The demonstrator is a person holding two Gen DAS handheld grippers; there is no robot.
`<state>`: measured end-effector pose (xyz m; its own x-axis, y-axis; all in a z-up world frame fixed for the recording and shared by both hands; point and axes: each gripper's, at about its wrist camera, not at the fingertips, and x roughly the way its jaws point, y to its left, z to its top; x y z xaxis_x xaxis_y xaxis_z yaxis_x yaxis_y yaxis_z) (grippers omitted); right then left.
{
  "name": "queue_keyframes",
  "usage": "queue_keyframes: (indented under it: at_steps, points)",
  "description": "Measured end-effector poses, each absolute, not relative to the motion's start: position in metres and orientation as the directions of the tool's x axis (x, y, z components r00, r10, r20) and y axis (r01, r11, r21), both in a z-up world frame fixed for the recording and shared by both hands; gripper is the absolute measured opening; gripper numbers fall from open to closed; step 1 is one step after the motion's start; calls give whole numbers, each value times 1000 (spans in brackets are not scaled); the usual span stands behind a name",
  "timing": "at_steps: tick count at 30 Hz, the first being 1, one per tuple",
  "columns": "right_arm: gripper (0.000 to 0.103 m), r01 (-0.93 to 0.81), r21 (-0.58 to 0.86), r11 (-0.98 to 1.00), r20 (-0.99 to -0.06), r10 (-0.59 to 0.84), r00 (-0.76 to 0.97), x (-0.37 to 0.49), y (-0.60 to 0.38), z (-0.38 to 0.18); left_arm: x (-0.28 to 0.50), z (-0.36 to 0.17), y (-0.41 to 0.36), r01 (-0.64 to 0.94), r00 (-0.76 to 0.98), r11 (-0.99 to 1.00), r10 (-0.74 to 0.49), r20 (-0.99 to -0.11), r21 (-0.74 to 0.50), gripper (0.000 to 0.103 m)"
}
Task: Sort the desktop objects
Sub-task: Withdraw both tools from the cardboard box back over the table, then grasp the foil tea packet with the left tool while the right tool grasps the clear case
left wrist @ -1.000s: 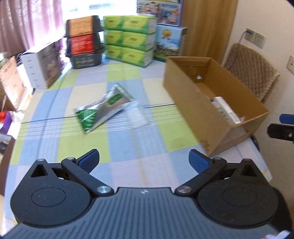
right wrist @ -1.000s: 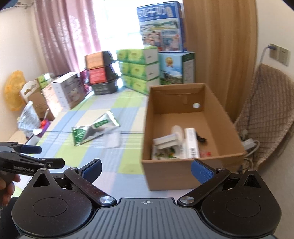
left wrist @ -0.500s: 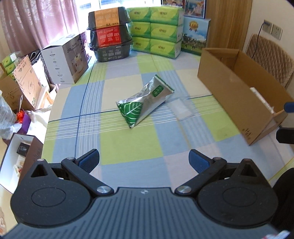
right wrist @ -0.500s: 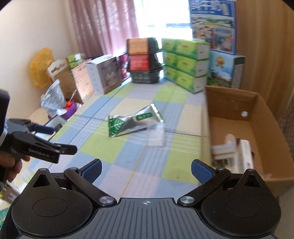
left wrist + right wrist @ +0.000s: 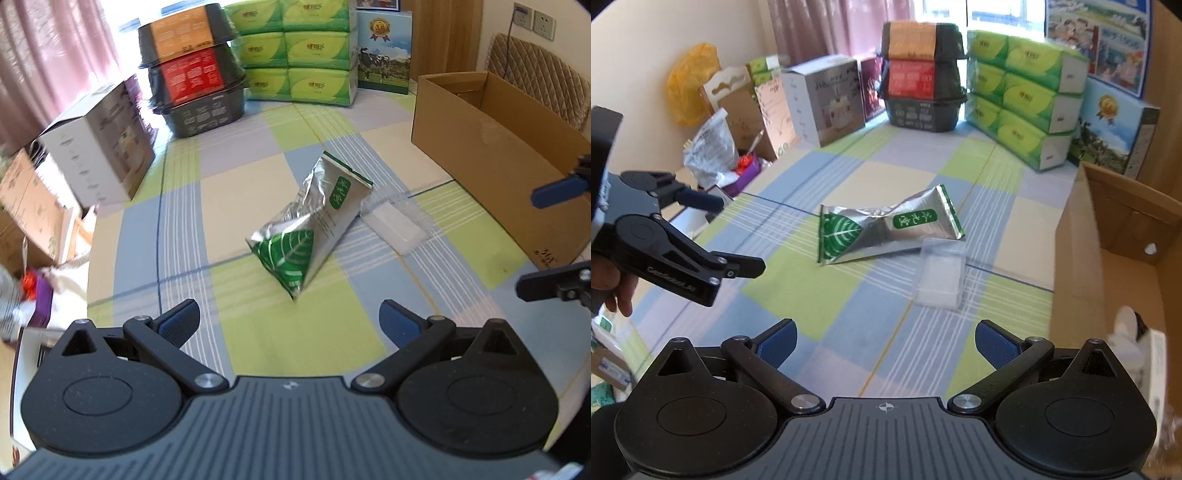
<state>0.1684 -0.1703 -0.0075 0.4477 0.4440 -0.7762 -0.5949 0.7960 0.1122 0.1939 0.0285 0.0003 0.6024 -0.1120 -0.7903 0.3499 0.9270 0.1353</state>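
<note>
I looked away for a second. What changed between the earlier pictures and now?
Both tongs swung away from the cardboard box toward the foil pouch, left tongs closing in on it, right tongs following. Nothing was gripped or released. Pouch, clear plastic case and box stayed put; both tongs stayed open.

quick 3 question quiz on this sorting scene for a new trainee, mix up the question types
1. True or false: the left gripper is shut on the silver and green pouch.
2. Multiple choice: the clear plastic case lies (a) inside the cardboard box, (b) on the checked tablecloth beside the pouch, (c) on top of the green tissue packs.
3. Fill in: the jaws of the right gripper are ____.

Key: 1 false, it is open and holds nothing; 2 b; 3 open.
</note>
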Motion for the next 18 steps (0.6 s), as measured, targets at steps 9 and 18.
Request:
queue_keyframes:
  at_steps: [9,18]
  points:
    - [97,-604,72,794,-823,389,414,231,-148,-43,254,-31,31,400,505,910,-119,-855,110,101]
    - [82,-600,62,798,-874,334,354,283,-131,-84,304,-48,12,505,472,856,-165,-866,112,101]
